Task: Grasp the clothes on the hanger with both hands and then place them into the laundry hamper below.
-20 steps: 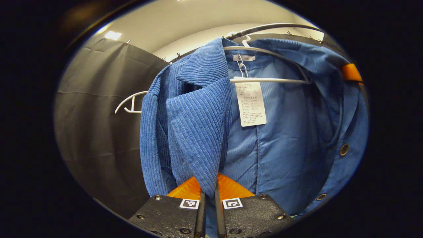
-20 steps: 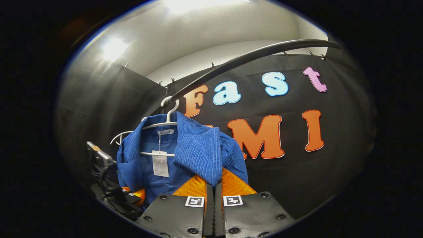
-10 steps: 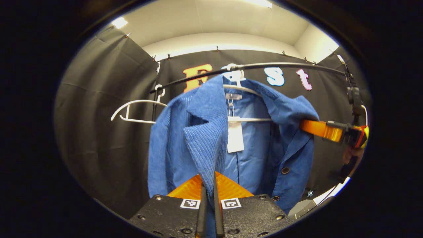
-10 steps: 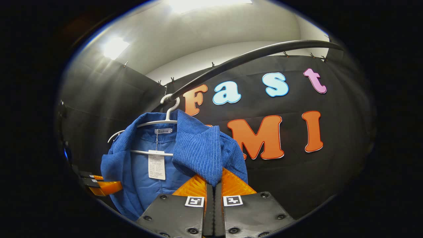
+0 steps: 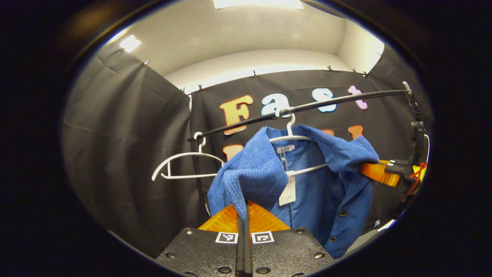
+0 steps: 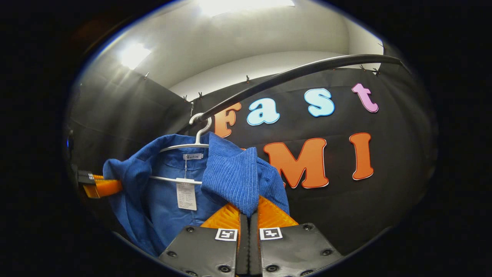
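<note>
A black rail (image 5: pixel 338 100) spans the booth above both grippers. From it a blue corduroy jacket (image 5: pixel 315 181) hangs on a white hanger (image 5: pixel 294 136), with a bare hanger (image 5: pixel 184 165) beside it. The left gripper (image 5: pixel 244 215) is clamped on one lapel just ahead of it, and the right gripper (image 6: pixel 249 213) pinches the other.

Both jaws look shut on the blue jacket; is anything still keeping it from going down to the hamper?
Yes: the jacket still hangs on the white hanger, hooked over the black rail. The left gripper and the right gripper each pinch a lapel. The hamper itself is out of frame.
</note>
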